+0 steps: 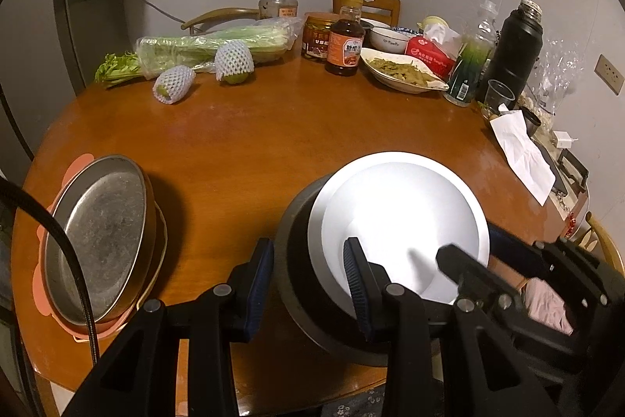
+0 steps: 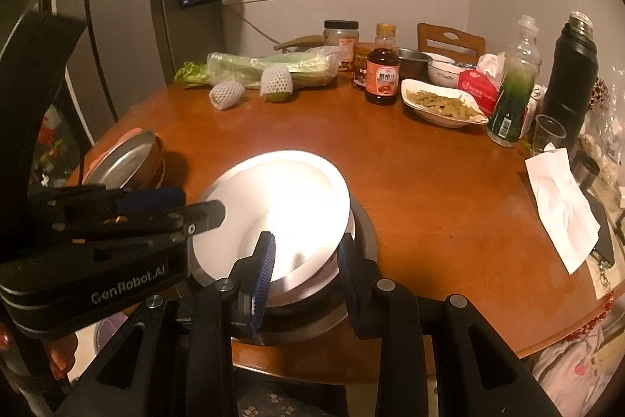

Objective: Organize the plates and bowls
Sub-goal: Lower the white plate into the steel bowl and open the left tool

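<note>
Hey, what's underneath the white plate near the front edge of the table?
The white plate sits on a silver plate, which rests on a dark round dish. Their rims show; the plate covers whatever lies in the middle.

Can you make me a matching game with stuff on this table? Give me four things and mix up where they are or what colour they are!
Things:
1. white plate
2. black flask
3. fruit in white foam net
4. metal pan

Clues:
A. stands tall at the far right of the table
B. sits on a pink mat at the left edge
C. lies in front of the bagged celery
D. sits on a dark round dish, between both claws

Pairs: 1-D, 2-A, 3-C, 4-B
</note>
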Demonstrator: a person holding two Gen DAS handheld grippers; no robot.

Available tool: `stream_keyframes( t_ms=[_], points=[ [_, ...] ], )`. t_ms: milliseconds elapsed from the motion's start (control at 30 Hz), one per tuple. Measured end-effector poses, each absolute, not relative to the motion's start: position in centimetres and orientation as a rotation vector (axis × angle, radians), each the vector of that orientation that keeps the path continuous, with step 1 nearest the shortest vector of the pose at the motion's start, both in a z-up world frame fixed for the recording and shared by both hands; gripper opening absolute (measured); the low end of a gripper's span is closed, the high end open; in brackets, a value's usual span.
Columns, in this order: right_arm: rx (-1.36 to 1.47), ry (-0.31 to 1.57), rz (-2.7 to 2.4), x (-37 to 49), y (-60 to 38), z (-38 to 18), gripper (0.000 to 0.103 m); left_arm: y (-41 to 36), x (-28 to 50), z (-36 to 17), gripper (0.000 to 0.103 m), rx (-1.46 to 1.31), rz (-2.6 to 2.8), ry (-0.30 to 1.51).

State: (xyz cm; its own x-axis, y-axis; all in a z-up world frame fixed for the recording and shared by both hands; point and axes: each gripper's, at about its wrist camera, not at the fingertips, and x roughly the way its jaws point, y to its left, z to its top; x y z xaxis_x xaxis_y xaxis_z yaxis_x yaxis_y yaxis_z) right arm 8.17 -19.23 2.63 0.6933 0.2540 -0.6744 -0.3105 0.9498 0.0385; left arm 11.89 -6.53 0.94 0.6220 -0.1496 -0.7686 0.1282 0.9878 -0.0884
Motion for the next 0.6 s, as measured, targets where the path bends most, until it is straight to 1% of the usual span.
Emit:
stream_keyframes(
  t_ms=[600],
  points=[
    [-0.091, 0.699, 0.259, 7.7, -19.6, 4.5, 0.034, -5.2, 10.4, 2.4, 0.038, -0.047, -0.173, 0.831]
  ],
)
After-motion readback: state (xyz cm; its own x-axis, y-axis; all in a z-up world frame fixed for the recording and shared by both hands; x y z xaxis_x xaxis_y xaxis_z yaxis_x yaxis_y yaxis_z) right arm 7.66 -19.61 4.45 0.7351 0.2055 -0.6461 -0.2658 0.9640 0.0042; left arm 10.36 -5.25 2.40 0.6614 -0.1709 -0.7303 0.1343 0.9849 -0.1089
